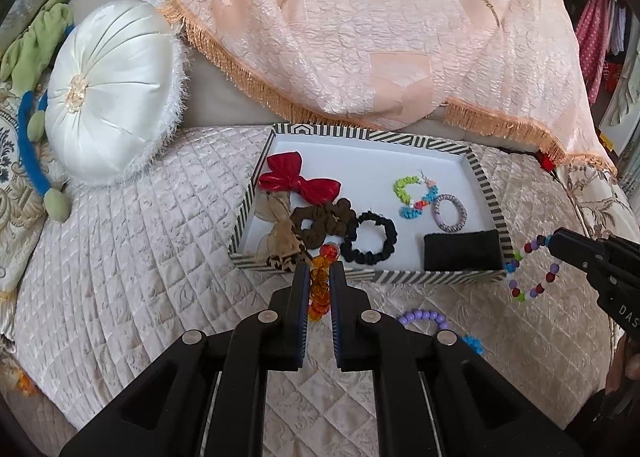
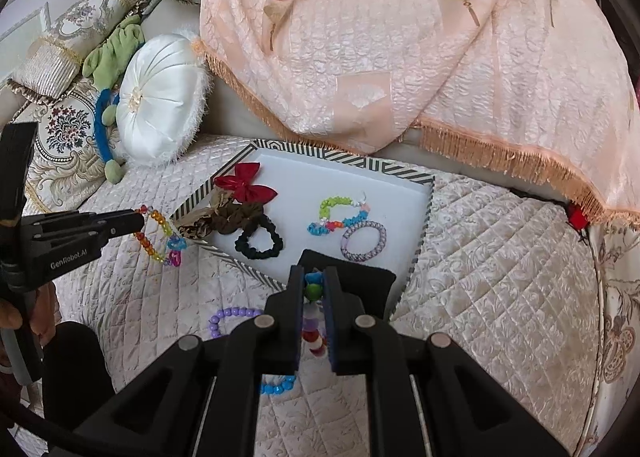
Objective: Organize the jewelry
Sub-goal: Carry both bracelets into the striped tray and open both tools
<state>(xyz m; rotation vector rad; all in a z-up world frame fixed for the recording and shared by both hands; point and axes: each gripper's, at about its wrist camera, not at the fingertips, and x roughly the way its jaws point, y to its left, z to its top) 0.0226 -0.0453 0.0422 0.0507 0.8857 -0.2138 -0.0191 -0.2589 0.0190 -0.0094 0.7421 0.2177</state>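
- Beads sit clamped in both tools: the left tool (image 1: 319,269) is closed almost fully on an amber bead bracelet (image 1: 319,285), the strand running lengthwise down the narrow gap between its fingers.
- The right tool (image 2: 313,277) is likewise nearly closed, on a multicoloured bead bracelet (image 1: 532,271); in the left wrist view the loop hangs free below its tip, clear of the quilted bed cover (image 1: 140,257).
- Just behind and below the tools, a lilac bead bracelet (image 2: 232,319) and a blue bead bracelet (image 2: 276,385) lie loose on the cover, not yet collected.
- Straight ahead of each tool is the striped tray (image 1: 486,181). The left tool's tip is at the near wall by the left corner; the right tool's tip is at the near right corner, above a black pad (image 1: 462,251).
- Either hand looks equally close, so I judge the coming move to be a short forward carry over the near wall, then a release.
- Further in, past the left tool, lie a black scrunchie (image 1: 370,243), brown scrunchie (image 1: 320,219), beige bow (image 1: 280,233) and red bow (image 1: 300,177); ahead of the right tool, a coloured spiral tie (image 1: 414,197) and a lilac hair ring (image 1: 450,213). Bare tray floor lies beyond them.
- Both tools point forward, roughly level, converging on the tray.
- Farthest off are a white round cushion (image 1: 112,93) and a peach fringed throw (image 1: 360,25).
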